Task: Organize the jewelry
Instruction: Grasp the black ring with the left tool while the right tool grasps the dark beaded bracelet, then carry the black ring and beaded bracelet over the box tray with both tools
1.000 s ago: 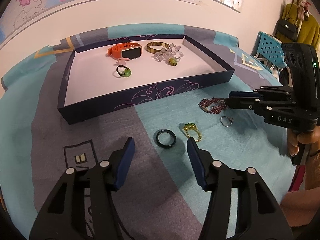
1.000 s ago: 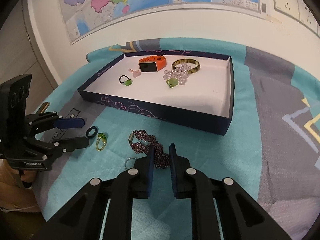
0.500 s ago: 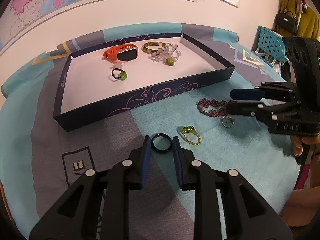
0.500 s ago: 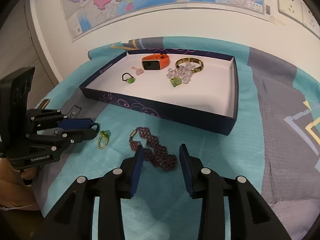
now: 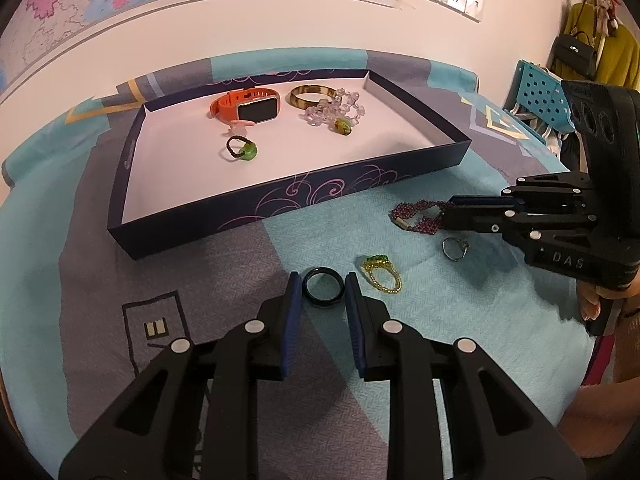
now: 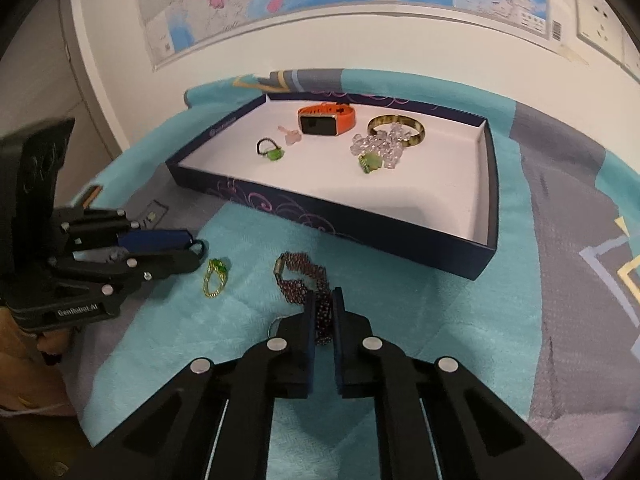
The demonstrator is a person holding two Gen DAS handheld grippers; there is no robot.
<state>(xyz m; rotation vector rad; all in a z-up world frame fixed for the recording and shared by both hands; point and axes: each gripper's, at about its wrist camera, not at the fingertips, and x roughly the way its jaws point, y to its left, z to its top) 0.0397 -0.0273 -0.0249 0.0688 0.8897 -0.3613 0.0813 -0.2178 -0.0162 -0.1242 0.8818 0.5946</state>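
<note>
left gripper (image 5: 323, 290) clamping black ring (image 5: 323, 286) | right gripper (image 6: 322, 312) pinching garnet beaded bracelet (image 6: 308, 280) | gold green-stone ring (image 5: 381, 272), silver ring (image 5: 455, 248) lying nearby | tray (image 5: 320, 196) sitting beyond

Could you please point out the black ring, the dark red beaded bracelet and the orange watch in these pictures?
black ring (image 5: 323, 289): left wrist view, on its near rim.
beaded bracelet (image 6: 298, 280): right wrist view, on the bead mesh past the fingers.
orange watch (image 5: 258, 111): left wrist view, on its dark screen.
</note>
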